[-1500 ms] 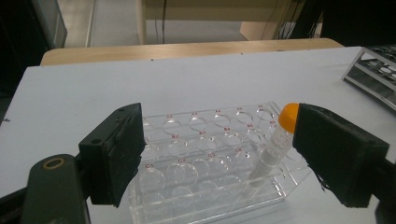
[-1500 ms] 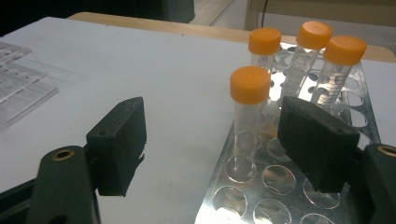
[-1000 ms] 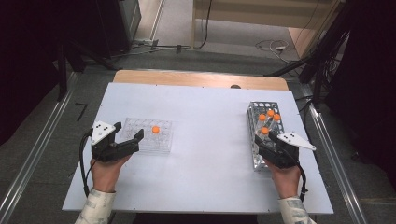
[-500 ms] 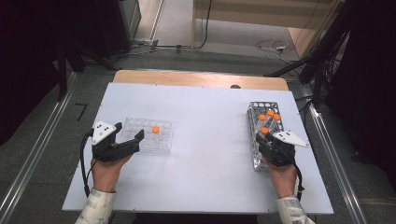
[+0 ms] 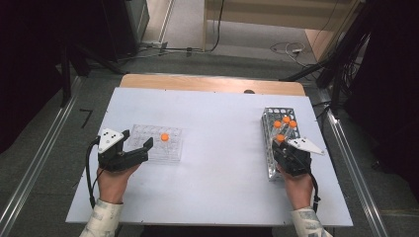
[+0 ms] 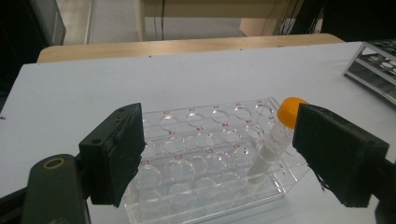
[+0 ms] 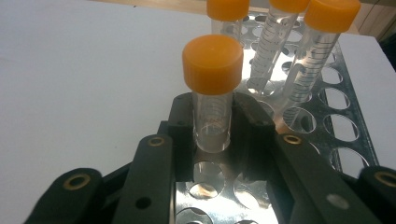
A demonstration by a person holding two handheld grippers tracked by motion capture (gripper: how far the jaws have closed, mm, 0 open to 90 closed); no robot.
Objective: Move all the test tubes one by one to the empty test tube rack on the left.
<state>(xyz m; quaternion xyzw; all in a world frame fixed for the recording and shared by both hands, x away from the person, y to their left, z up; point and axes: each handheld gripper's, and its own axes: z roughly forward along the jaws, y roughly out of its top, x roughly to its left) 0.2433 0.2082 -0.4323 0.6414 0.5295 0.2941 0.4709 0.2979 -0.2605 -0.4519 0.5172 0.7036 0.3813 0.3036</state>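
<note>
A metal tube rack (image 5: 269,157) stands at the table's right with several orange-capped tubes upright in it. My right gripper (image 7: 212,135) sits at the rack's near end. Its jaws have just been closing, and their pads now press on the nearest tube (image 7: 212,60), just below its cap. From the high view that tube's cap (image 5: 280,138) shows right ahead of the right gripper (image 5: 286,148). At the left, my left gripper (image 6: 217,154) stands open around the near end of a clear plastic rack (image 6: 187,158). One orange-capped tube (image 6: 273,140) leans in that rack, close to the right pad.
Three more capped tubes (image 7: 280,28) stand in the metal rack (image 7: 336,126) behind the gripped one. The white table (image 5: 222,128) has bare room between the two racks. Its wooden far edge (image 5: 207,84) borders a floor with cables and dark equipment.
The right gripper's jaws have drawn together on the nearest tube in the metal rack. Neither hand has shifted, and the left gripper stands as before.
</note>
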